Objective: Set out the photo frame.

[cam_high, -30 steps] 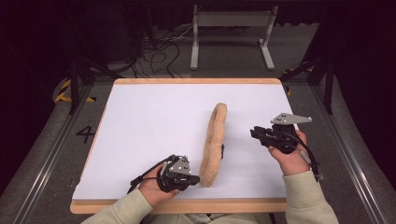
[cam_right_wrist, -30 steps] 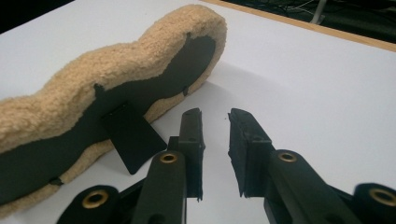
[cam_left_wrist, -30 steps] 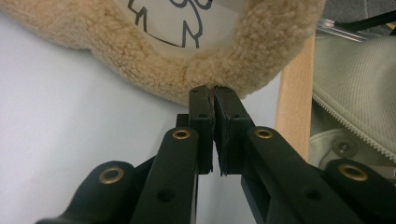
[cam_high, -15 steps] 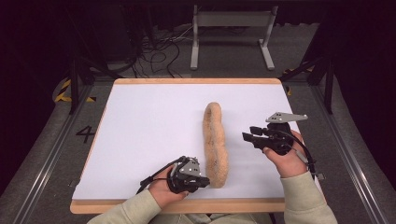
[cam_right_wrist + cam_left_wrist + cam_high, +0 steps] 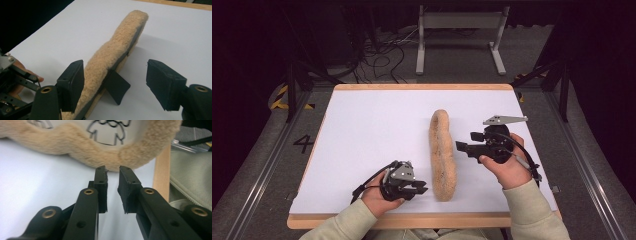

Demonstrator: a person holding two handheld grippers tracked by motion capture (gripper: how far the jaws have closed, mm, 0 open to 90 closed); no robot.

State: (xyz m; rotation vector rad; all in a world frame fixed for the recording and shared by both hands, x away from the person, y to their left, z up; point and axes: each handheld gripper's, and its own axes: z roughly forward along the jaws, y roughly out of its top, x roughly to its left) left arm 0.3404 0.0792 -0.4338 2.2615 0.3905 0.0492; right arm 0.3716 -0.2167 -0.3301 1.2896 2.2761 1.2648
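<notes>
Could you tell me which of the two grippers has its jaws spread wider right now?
The right gripper: its jaws stand far apart, beside the fleece insole. The left gripper shows a narrow gap.

Both sleeves (image 5: 532, 210) are pale cream. The left gripper (image 5: 422, 187) and right gripper (image 5: 464, 147) are black with brass rivets, trailing black cables; a grey three-cornered plate (image 5: 504, 120) tops the right.
</notes>
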